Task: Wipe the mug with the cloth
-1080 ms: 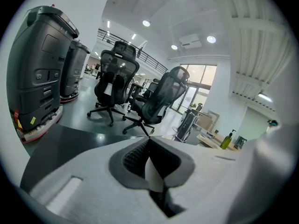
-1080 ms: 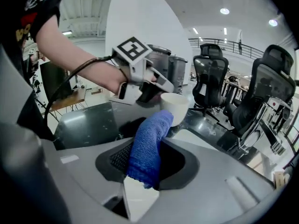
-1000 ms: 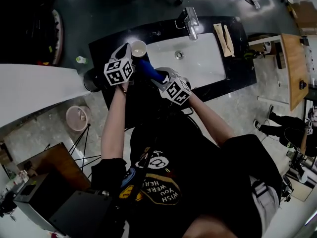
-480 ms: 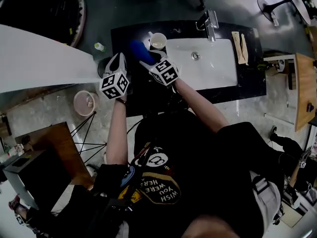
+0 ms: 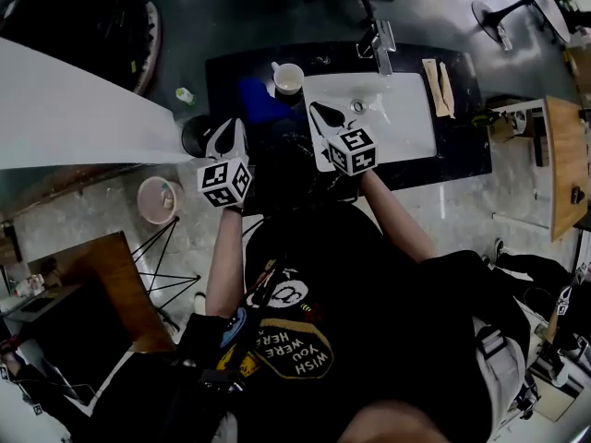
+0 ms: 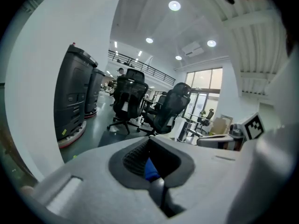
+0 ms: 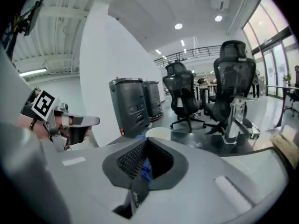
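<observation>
Blue cloth (image 5: 261,100) lies released on the table (image 5: 226,72) beside the mug (image 5: 287,78); left gripper (image 5: 231,129) and just-closed right gripper (image 5: 319,112) hold fingers clenched empty, so wiping looks finished, otherwise regrasp the cloth.

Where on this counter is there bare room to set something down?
Bare: the sink basin, right of the right hand-held gripper, in front of the faucet. Crowded: the counter left of it, with mug and blue cloth close together.
</observation>
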A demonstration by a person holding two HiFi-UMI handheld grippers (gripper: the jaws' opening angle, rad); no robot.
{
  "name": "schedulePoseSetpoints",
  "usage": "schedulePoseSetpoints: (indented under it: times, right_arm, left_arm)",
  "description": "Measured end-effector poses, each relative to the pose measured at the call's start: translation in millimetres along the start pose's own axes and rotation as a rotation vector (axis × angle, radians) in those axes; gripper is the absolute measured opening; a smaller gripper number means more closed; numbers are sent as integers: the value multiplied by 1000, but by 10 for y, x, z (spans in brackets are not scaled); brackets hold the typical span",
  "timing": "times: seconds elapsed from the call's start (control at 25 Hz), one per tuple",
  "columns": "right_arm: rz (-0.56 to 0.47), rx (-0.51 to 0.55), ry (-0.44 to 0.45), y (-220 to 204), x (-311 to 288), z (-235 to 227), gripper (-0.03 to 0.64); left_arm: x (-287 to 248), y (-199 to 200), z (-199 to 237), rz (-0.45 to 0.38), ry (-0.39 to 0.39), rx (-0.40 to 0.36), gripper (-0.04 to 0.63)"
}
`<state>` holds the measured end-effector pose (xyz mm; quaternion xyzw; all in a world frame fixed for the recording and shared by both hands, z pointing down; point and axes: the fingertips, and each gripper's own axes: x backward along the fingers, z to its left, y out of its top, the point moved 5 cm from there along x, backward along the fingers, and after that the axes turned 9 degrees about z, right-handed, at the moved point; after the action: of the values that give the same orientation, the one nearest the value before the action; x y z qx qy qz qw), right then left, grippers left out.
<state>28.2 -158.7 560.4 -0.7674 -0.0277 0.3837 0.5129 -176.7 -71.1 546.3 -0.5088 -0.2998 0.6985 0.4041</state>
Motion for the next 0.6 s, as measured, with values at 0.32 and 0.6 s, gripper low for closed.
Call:
schedulePoseSetpoints:
  times: [0.32,0.6]
  right_arm:
    - [-37,-9,-102,-17,404,-95,2]
    - [-57,-29,-116,-32,527,-114,2]
  left_arm:
    - [-80,14,-528,25,-92,-100,3]
    - [-93,33,-716,28,-126,-130,3]
